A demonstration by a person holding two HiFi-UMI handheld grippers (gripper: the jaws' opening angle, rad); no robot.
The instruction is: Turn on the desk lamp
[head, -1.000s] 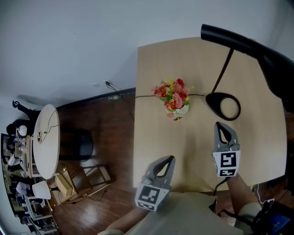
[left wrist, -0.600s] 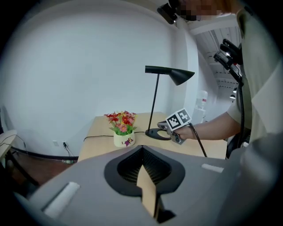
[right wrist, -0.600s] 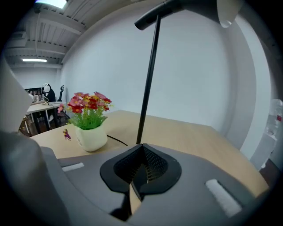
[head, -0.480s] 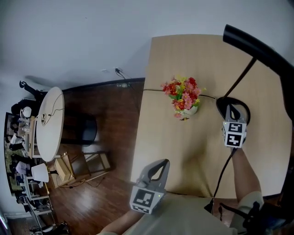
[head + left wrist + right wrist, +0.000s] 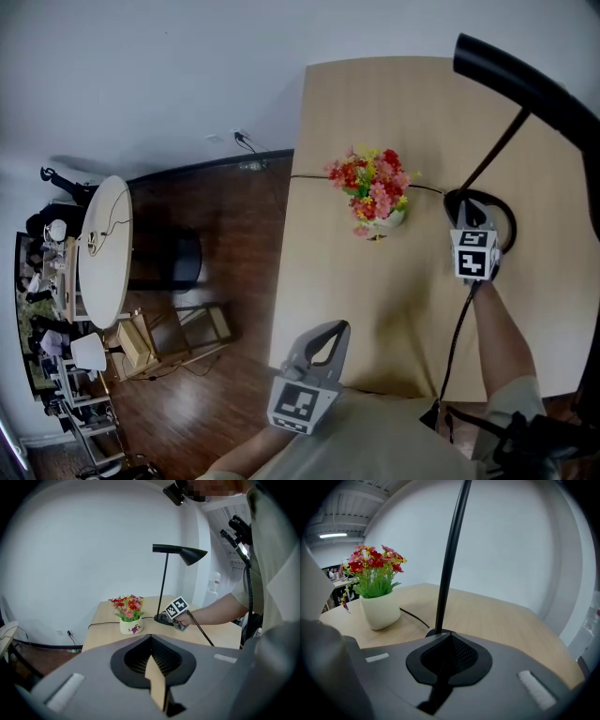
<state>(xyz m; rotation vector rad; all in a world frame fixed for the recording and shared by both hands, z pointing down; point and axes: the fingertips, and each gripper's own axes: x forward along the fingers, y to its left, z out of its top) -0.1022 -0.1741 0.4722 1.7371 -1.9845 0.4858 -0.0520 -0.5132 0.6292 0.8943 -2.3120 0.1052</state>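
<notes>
The black desk lamp stands at the wooden table's far right, with its shade overhead, a thin stem and a ring base. My right gripper is shut, its tips lying over that base. In the right gripper view the stem rises just beyond the closed tips. My left gripper is shut and empty at the table's near edge. In the left gripper view the lamp shows no glow, and the right gripper's marker cube sits at its foot.
A white pot of red and yellow flowers stands left of the lamp base, with the lamp's cable running left off the table. On the floor at left are a round white table, a black stool and a wooden chair.
My right gripper has moved forward from the table's near side onto the lamp base. The left gripper has stayed at the near edge.
</notes>
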